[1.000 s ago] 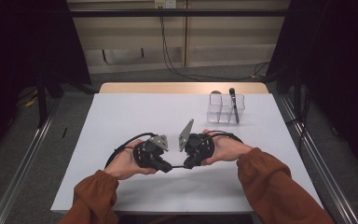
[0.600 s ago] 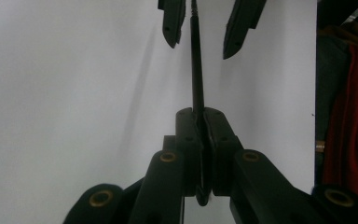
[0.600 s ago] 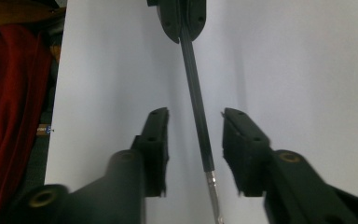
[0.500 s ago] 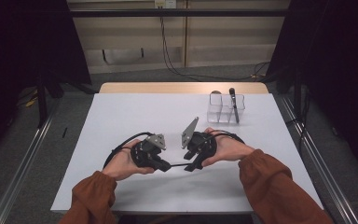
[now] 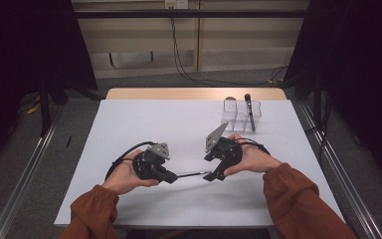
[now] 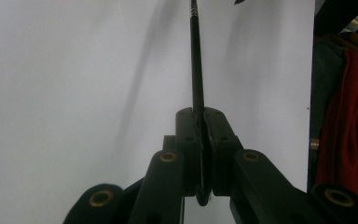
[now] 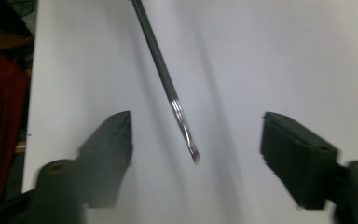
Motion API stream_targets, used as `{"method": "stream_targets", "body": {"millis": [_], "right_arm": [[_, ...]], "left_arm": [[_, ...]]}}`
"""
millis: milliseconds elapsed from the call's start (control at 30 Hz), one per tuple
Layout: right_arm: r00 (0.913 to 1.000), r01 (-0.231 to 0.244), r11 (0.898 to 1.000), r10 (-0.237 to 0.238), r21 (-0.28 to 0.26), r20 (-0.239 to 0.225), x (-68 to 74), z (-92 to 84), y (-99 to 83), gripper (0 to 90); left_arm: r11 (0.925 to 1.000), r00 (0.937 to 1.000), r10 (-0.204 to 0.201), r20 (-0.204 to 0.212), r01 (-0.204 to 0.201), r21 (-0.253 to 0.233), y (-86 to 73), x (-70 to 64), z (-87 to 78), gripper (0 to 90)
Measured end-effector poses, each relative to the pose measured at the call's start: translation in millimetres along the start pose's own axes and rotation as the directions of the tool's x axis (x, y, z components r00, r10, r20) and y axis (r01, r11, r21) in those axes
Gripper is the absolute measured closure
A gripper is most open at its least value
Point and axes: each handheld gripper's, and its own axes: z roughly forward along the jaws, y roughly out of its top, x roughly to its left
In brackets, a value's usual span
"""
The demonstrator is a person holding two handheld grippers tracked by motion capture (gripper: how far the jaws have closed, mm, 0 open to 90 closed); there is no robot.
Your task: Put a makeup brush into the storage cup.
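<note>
Near, just above the white table (image 5: 144, 119): grips one end of the thin dark pen (image 5: 191, 174) in the fully closed left gripper (image 5: 175, 176), level and pointing right. Has just been opening the right gripper (image 5: 212, 175), now wide and off the pen's free tip (tip between the jaws, touching neither), so the hand-over looks done. Leaves, probably, the carry to the clear organiser (image 5: 235, 118) far right, already holding another pen (image 5: 248, 107).

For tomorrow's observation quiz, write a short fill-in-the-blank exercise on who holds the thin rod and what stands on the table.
1. The left gripper is ____ on the thin black rod.
2. The right gripper has fingers that stand ____, the rod's tip between them.
3. The clear organizer holds a black ____.

Missing words: shut; open; pen
</note>
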Motion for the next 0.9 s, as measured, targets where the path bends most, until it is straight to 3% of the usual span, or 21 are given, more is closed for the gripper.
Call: {"method": "stream_targets", "body": {"millis": [267, 400, 667, 833, 900], "right_arm": [[0.9983, -0.037, 0.999, 0.038, -0.04, 0.045, -0.2, -8.5, -12.2, 12.3], [0.9967, -0.061, 0.997, 0.063, -0.054, 0.05, -0.3, -9.7, -14.1, 6.3], [0.9917, -0.111, 0.989, 0.116, -0.095, 0.054, -2.9, -11.3, -24.9, 3.5], [0.9897, -0.125, 0.986, 0.132, -0.111, 0.056, -1.3, -14.1, -35.5, 3.8], [0.9884, -0.134, 0.983, 0.142, -0.129, 0.054, -0.5, -15.5, -39.9, 2.7]], "left_arm": [[0.9984, 0.9982, -0.044, -0.041, 0.042, -0.037, -17.0, 1.8, -10.5, 85.5], [0.996, 0.997, -0.066, -0.039, 0.064, -0.062, -22.7, 4.0, -14.8, 85.5], [0.9887, 0.9954, -0.091, -0.03, 0.087, -0.123, -26.5, 4.3, -17.9, 85.4], [0.9859, 0.9936, -0.099, -0.055, 0.091, -0.141, -31.1, 5.7, -20.5, 85.4], [0.9825, 0.9902, -0.122, -0.069, 0.11, -0.15, -32.9, 6.1, -20.4, 85.5]]}}
